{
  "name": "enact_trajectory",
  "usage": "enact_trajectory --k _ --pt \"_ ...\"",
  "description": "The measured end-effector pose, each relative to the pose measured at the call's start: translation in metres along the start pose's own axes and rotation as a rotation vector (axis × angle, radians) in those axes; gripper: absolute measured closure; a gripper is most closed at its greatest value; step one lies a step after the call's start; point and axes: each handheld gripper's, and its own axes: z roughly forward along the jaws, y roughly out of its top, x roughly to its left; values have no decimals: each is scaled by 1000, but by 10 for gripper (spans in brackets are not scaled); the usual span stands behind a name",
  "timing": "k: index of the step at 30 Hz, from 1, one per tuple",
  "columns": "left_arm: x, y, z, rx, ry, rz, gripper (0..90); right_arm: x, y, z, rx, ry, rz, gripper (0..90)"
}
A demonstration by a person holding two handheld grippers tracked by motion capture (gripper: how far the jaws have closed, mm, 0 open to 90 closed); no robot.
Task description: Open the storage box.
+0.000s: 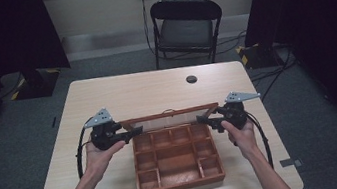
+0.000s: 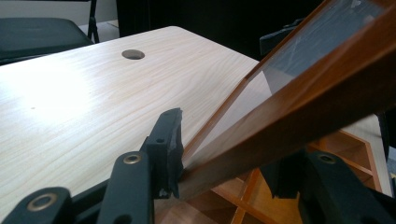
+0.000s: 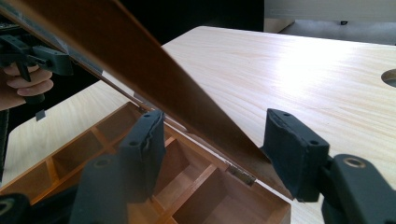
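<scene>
Both hand-held grippers, left [image 1: 129, 132] and right [image 1: 204, 118], seemingly clamp the lid [image 1: 167, 116], tilted, long axis crosswise.

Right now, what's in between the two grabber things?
The wooden box's raised glass lid spans from the left gripper to the right gripper, each at one side edge. The high view shows this; below the lid sits the open box.

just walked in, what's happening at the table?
A person is working the glass-paned wooden lid of a compartmented wooden box on the light wood table. The left tool and right tool each straddle one side rail of the lid, which stands tilted partway on its hinges. The compartments look empty. Whether the pads actually press the frame is unclear.
</scene>
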Motion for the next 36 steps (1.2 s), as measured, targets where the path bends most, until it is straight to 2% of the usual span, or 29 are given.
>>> enact_trajectory --k 5,9,12,22,28,31,33,36 --pt "4 -2 1 22 9 0 543 0 0 1 0 -4 -11 405" --pt "8 -3 2 15 15 -15 535 1 0 -1 7 2 -17 434" --pt "10 -3 2 17 17 -11 527 3 0 -1 8 9 -25 445" --pt "19 -4 5 -18 0 -43 508 9 0 -2 10 8 -28 469" --pt "25 2 8 3 5 -30 509 11 1 -2 13 16 -26 478" --pt "28 2 10 -4 -1 -40 509 13 2 -2 19 0 -18 484" --pt "31 -1 12 14 -8 -55 509 12 2 0 15 3 -14 496" --pt "30 -6 14 -16 4 -50 510 11 1 3 18 -7 -11 506"
